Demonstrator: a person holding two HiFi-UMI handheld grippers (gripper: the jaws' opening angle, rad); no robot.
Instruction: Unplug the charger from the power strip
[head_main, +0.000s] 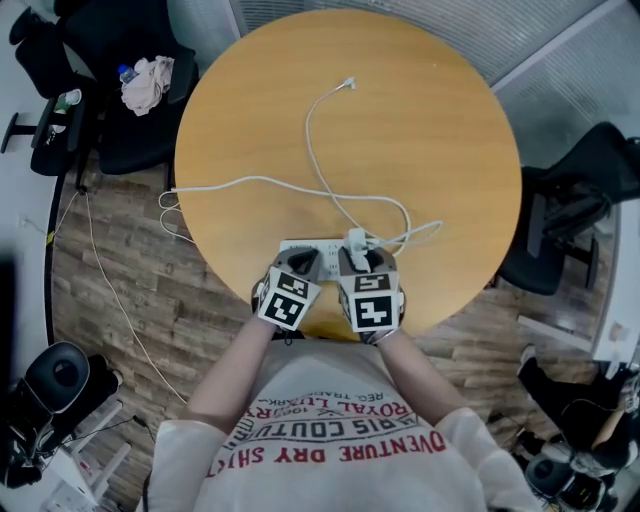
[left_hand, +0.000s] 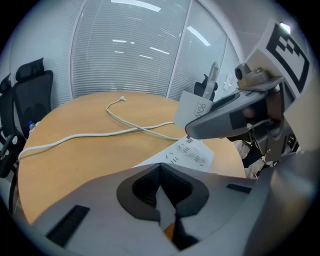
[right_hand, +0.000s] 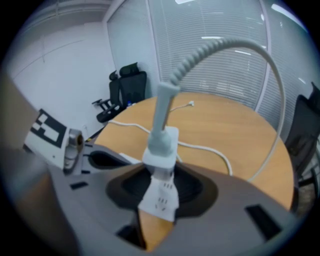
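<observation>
Down at the near edge of the round table (head_main: 430, 120), low and centre in the head view, both tools are at work. The right gripper (head_main: 364, 260) has its jaws spread wide and clamped on the white charger (right_hand: 162, 145), a pad on either side of the block. The charger cable (right_hand: 220, 47) rises from the top of the block and arches over to the right of that gripper's view. In the left gripper view the charger hangs at centre right, tilted, its bottom edge just above the white power strip (left_hand: 190, 152). It looks unseated, though I can't tell if the prongs are fully out. The power strip lies flat along the table's near edge, sockets up, right under both tools. The left gripper (head_main: 304, 262) is nosed down onto the strip's left part with its jaws drawn narrow. Only a slit shows between the pads, with a sliver of white strip and a bit of table in it. Pinching or just pressing, I can't say. Across the tabletop the charger cable loops up to a small plug (head_main: 349, 82) lying free at upper centre. The strip's own lead (head_main: 230, 183) trails off the table's left edge. Black office chairs (head_main: 130, 110) stand at the upper left and the right of the frame.
</observation>
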